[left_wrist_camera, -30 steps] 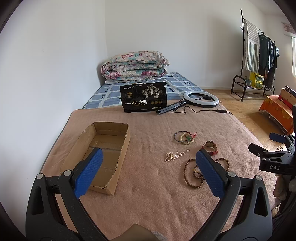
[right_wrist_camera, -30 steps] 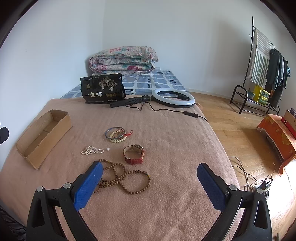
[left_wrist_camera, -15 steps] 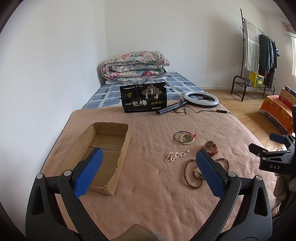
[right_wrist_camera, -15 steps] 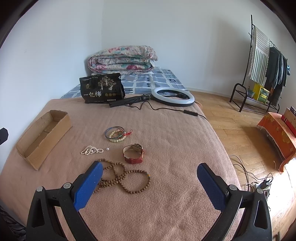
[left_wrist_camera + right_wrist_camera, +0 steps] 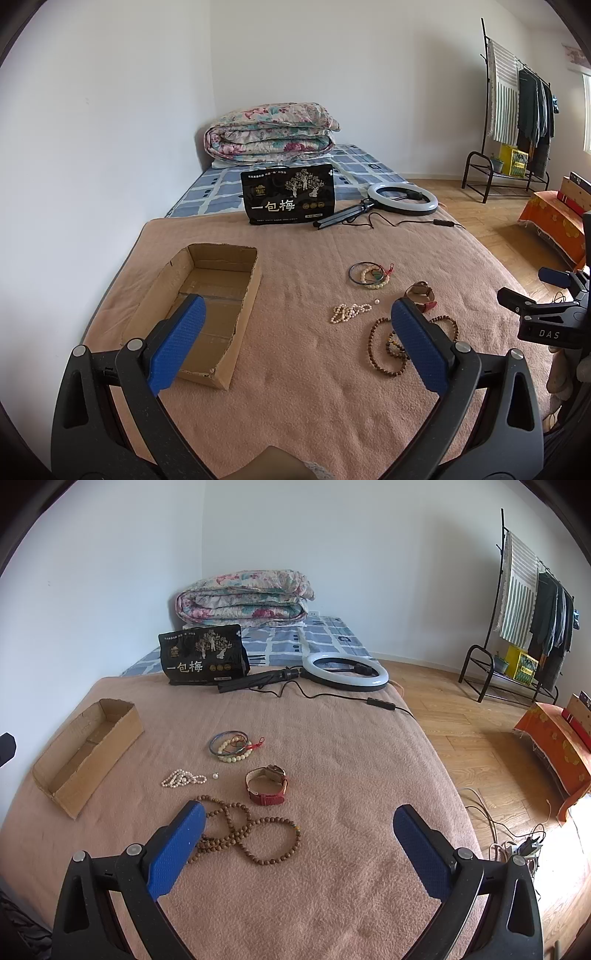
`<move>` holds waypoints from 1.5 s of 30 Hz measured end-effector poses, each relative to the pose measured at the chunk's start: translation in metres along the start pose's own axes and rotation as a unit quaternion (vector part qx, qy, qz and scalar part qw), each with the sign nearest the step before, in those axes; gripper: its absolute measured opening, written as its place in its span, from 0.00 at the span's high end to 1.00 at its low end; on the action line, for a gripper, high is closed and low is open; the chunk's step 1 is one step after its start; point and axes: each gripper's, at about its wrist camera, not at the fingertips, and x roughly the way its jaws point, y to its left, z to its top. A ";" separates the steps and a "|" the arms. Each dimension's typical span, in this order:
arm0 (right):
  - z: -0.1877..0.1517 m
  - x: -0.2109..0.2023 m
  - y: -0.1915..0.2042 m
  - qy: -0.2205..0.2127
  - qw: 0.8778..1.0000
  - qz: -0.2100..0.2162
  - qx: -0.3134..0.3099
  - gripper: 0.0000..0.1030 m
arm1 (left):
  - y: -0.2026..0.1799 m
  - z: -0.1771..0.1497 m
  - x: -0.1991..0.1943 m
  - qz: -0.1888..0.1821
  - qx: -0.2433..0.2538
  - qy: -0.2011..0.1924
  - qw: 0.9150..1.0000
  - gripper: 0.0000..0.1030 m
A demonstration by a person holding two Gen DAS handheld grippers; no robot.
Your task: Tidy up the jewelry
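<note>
An empty open cardboard box (image 5: pixel 207 295) (image 5: pixel 88 746) lies at the left on the pink blanket. To its right lie a blue bangle with a pale bead bracelet (image 5: pixel 231 746) (image 5: pixel 370 275), a small pearl bracelet (image 5: pixel 181 778) (image 5: pixel 347 312), a red-strapped watch (image 5: pixel 267 785) (image 5: pixel 421 293) and a long brown bead necklace (image 5: pixel 251 834) (image 5: pixel 384 350). My left gripper (image 5: pixel 297 341) is open and empty above the blanket beside the box. My right gripper (image 5: pixel 299 843) is open and empty, just short of the brown beads; it also shows at the right edge of the left wrist view (image 5: pixel 543 310).
A black printed bag (image 5: pixel 203 657), a ring light with its folded stand and cable (image 5: pixel 343 674), and a folded floral quilt (image 5: pixel 243 598) lie at the far end of the bed. The bed's right edge drops to wooden floor with a clothes rack (image 5: pixel 524 602).
The right gripper has drifted slightly forward and right. The left gripper and the jewelry have not moved.
</note>
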 end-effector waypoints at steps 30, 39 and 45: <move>-0.004 0.003 0.002 0.005 1.000 0.004 0.002 0.00 | -0.001 -0.002 0.001 0.000 0.000 0.000 1.000 0.01; 0.001 0.007 0.001 0.013 1.000 0.009 0.011 0.00 | 0.013 0.000 0.003 0.005 -0.003 0.010 1.000 0.01; 0.006 0.018 -0.009 0.029 0.999 0.007 0.031 0.00 | 0.009 -0.008 0.021 0.008 -0.001 0.027 1.000 0.01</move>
